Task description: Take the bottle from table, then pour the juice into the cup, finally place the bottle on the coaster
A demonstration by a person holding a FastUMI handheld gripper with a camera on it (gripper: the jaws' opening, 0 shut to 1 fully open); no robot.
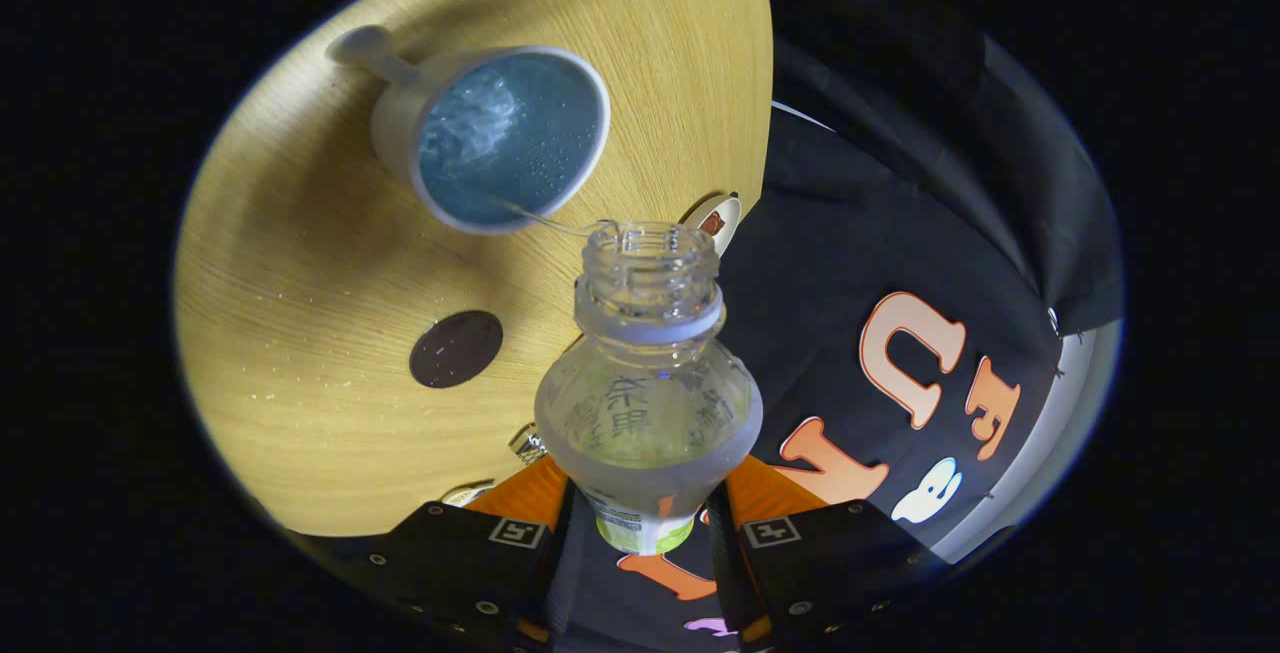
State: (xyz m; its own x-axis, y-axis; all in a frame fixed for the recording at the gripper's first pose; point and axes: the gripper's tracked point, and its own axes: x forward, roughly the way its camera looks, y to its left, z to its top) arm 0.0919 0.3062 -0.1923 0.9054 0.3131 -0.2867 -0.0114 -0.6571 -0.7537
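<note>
Tabletop [330, 433] of light wood grain takes the biggest part of the scene, and the view is tilted, so the table seems to stand on its side next to the black cloth wall [850, 233] of the booth.

On the table stands a pale cup [490, 138] with a handle that points away from the bottle. Inside it there is clear liquid with foam and small bubbles on the surface.

The plastic bottle [648, 388] is held between the two fingers of the gripper [645, 523] — both fingers press on its lower body, one at each side, so the tool is closed around it. The bottle is tipped forward and its open, threaded neck points toward the cup. It has no cap. A thin stream of liquid [545, 221] goes from the mouth of the bottle over the near rim of the cup. Some liquid remains in the lower part of the bottle.

A dark round coaster [456, 349] lies flat on the table, between the cup and the fingers, apart from both.

Beyond the bottle neck, at the table edge, a small white object [716, 221] with a brown figure shows — too small to identify.
</note>
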